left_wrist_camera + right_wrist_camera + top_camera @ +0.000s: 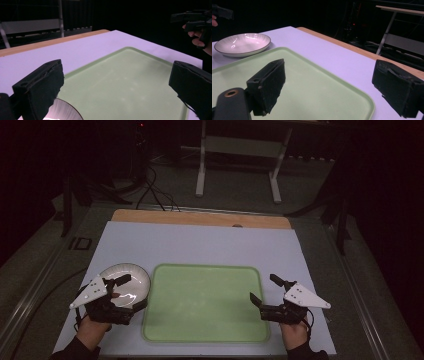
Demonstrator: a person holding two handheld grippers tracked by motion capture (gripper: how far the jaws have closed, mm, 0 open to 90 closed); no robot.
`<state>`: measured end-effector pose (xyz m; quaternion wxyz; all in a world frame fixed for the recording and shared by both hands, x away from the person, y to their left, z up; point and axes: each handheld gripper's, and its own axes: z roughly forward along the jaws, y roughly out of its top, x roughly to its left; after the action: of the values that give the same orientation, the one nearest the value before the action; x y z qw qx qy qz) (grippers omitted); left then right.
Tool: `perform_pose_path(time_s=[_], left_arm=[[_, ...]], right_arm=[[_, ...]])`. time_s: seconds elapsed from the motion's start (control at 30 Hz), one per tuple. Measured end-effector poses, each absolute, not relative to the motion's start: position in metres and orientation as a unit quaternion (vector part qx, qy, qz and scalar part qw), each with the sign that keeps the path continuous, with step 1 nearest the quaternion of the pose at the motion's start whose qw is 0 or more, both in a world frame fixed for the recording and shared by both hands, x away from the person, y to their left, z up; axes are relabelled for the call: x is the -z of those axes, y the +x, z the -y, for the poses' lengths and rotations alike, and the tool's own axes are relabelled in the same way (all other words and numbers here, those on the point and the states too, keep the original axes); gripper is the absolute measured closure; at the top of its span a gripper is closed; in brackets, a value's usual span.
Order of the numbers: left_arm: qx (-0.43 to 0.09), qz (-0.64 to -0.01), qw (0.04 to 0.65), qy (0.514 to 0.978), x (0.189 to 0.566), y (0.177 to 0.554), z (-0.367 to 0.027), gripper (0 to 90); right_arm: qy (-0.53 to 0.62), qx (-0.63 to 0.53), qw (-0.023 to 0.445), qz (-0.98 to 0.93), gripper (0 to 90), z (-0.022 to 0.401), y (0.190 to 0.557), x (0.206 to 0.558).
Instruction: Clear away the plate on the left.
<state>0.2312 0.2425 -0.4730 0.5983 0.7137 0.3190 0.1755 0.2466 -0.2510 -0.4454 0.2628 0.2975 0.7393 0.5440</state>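
Left tool (123, 291) spread wide over the near edge of a white plate (131, 279), jaws apart, nothing pinched; one jaw above the plate's bowl, the other near its rim. Whether a pad touches the plate, impossible to tell. Plate resting on the pale counter (200, 245), just left of a green tray (205, 302), rim close beside the tray's left edge. Right tool (263, 290) likewise gaping, holding nothing, poised over the tray's right edge. From the right gripper view, plate (243, 43) seen whole beyond the tray (312, 92), white with a dark rim, fine ribbing inside. Tray bare and flat. Hands gripping both tools from the near side.
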Motion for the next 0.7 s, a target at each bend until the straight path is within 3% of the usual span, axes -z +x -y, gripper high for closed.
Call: perform_pose_path(time_s=[0.7], left_arm=[[-0.114, -0.309, 0.563, 0.759, 0.463, 0.231, -0.225, 0.0]], right_arm=[[0.295, -0.545, 0.257, -0.741, 11.4, 0.25, 0.239, 0.442]])
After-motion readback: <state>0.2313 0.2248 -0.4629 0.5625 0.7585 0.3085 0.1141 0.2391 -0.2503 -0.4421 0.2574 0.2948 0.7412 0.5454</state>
